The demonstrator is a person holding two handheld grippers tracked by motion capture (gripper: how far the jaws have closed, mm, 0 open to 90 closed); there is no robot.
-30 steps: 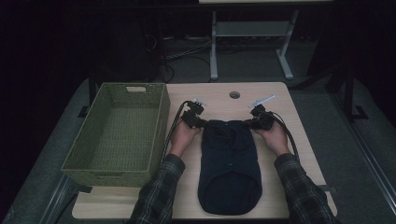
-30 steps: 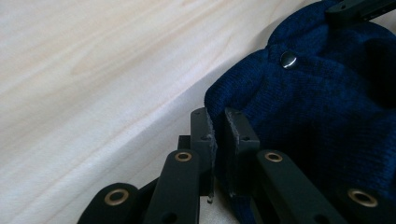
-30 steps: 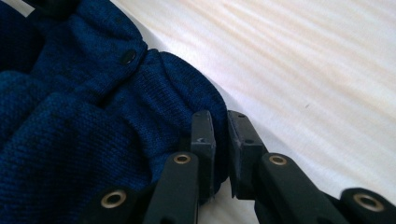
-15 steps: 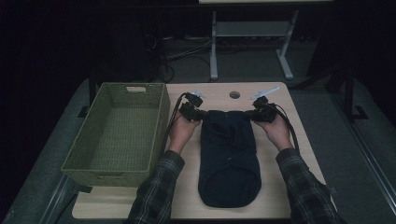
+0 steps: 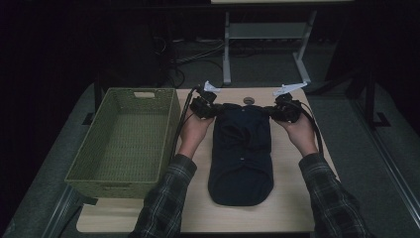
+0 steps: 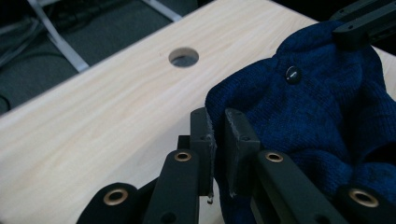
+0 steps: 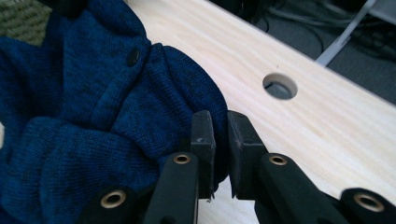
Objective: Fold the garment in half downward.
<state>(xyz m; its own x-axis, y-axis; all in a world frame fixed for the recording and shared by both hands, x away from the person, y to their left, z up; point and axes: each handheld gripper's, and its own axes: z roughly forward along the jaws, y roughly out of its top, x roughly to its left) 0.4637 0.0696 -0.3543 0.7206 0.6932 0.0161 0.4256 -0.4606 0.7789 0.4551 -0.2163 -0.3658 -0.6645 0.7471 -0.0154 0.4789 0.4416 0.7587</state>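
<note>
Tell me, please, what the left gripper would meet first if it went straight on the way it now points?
The left gripper, shut on the navy knitted cardigan, points across the wooden table toward the round cable hole. It would probably meet bare tabletop short of that hole first, though depth is hard to judge.

A green woven basket (image 5: 124, 139) sits empty on the wooden table (image 5: 292, 208).

— What's being handled?

— A dark navy knitted sweater (image 5: 241, 153), folded into a long narrow bundle, with small dark buttons (image 6: 293, 74) down its front.

— How does it lie?

— Lengthwise on the counter (image 5: 287, 208), rounded end towards the person. Its far end is pinched at both corners and raised, sagging a little between them.
</note>
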